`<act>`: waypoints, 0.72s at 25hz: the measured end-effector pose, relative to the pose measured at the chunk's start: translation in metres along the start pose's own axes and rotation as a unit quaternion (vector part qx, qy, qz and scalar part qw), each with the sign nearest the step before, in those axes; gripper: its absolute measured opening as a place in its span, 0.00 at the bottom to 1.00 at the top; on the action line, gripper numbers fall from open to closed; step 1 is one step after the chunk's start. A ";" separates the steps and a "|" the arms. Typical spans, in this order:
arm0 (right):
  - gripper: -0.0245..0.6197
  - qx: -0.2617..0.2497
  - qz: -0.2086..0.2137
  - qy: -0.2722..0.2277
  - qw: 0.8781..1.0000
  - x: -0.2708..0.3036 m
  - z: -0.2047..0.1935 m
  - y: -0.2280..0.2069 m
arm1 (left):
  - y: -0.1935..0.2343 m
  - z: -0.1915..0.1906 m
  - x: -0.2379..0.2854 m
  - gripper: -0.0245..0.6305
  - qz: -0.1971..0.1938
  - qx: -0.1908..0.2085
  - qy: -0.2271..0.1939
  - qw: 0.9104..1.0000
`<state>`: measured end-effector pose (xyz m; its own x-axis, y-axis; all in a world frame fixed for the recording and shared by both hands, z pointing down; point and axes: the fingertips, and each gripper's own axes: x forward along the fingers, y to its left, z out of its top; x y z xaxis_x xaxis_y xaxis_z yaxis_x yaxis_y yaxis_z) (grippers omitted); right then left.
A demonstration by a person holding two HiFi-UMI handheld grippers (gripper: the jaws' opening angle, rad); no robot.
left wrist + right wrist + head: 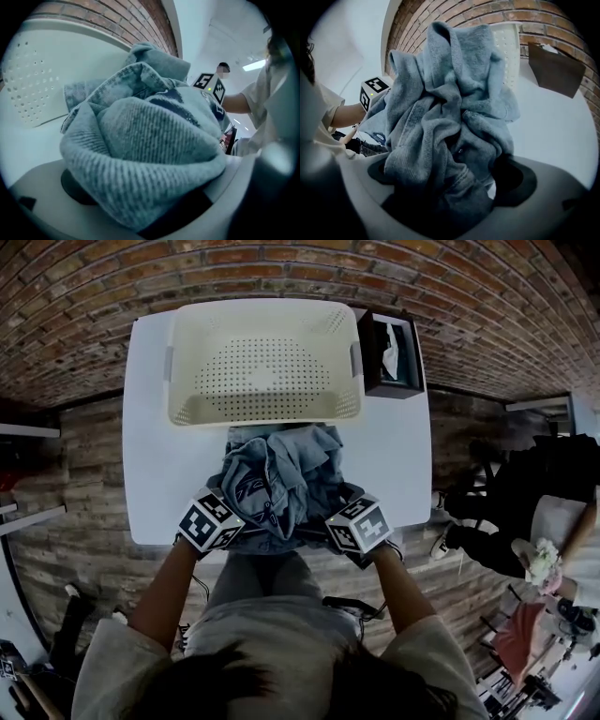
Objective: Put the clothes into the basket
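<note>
— Tips of the left gripper [145, 187]?
— Buried in the clothes [154, 136]; likewise the right gripper [450, 187].
— The dark box [392, 381] at one o'clock?
— Something white inside; too small to tell.

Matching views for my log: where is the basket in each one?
Head view: basket top centre, beyond the clothes.
Left gripper view: left edge, behind the clothes.
Right gripper view: upper right, behind the clothes.
Shared landmark: the brick wall behind it.
</note>
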<state>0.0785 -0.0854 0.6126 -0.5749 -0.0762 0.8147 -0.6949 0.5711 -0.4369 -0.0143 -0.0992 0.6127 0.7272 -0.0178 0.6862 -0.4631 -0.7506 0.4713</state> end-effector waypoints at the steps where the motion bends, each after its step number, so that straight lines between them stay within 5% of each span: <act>1: 0.94 -0.006 0.006 -0.003 1.000 0.000 0.002 0.002 | -0.002 0.002 0.000 0.89 -0.009 0.003 -0.004 1.000; 7: 0.83 -0.039 0.046 -0.036 0.998 0.004 0.012 0.020 | -0.012 0.008 -0.001 0.78 -0.051 0.023 -0.020 0.998; 13: 0.62 -0.106 0.031 -0.078 0.991 -0.005 0.022 0.039 | -0.022 0.015 -0.008 0.69 -0.061 0.032 -0.062 0.996; 18: 0.56 -0.145 0.014 -0.112 0.983 -0.017 0.028 0.054 | -0.036 0.019 -0.022 0.63 -0.047 0.041 -0.096 0.993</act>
<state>0.0385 -0.0767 0.5647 -0.6957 -0.2172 0.6847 -0.5443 0.7815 -0.3051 -0.0044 -0.0843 0.5699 0.8528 -0.0646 0.5183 -0.3507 -0.8061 0.4767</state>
